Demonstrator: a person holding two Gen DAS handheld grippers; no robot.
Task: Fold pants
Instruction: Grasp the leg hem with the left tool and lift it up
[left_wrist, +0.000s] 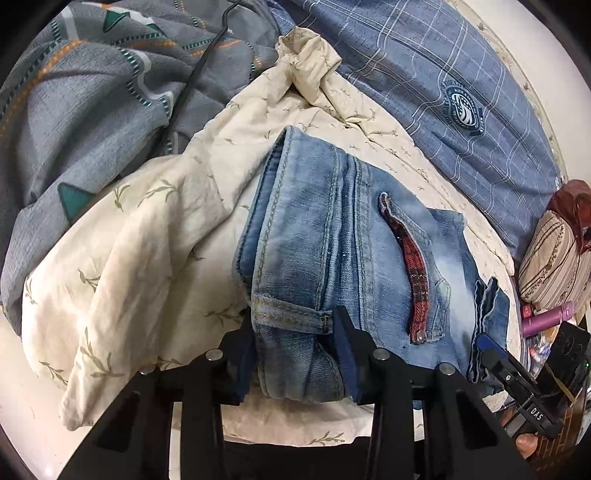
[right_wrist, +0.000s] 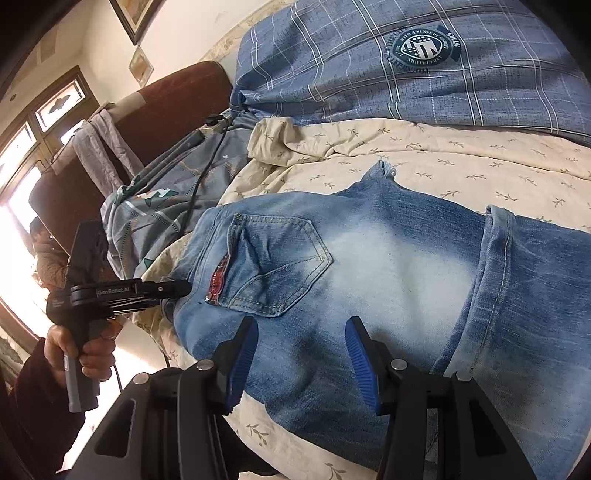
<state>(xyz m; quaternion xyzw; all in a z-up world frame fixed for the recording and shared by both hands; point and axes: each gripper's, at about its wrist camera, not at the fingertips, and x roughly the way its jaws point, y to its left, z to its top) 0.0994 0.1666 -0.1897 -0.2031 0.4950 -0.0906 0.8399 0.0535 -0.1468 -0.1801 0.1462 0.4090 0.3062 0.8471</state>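
The faded blue jeans (right_wrist: 388, 258) lie folded on a cream leaf-print sheet (right_wrist: 461, 166), back pocket with red trim up. In the left wrist view my left gripper (left_wrist: 295, 350) has its jaws around the waistband end of the jeans (left_wrist: 314, 240), with the denim bunched between the blue pads. It shows from the side in the right wrist view (right_wrist: 177, 288), at the waistband. My right gripper (right_wrist: 301, 354) is open, its pads apart over the jeans' near edge. It also shows in the left wrist view (left_wrist: 484, 343) at the jeans' right edge.
A blue plaid pillow (right_wrist: 406, 62) lies beyond the jeans. A grey patterned quilt (left_wrist: 92, 92) with a black cable (left_wrist: 199, 66) is bunched at left. A brown headboard (right_wrist: 166, 107), a striped cushion (left_wrist: 554, 258) and a purple bottle (left_wrist: 550, 317) sit at the sides.
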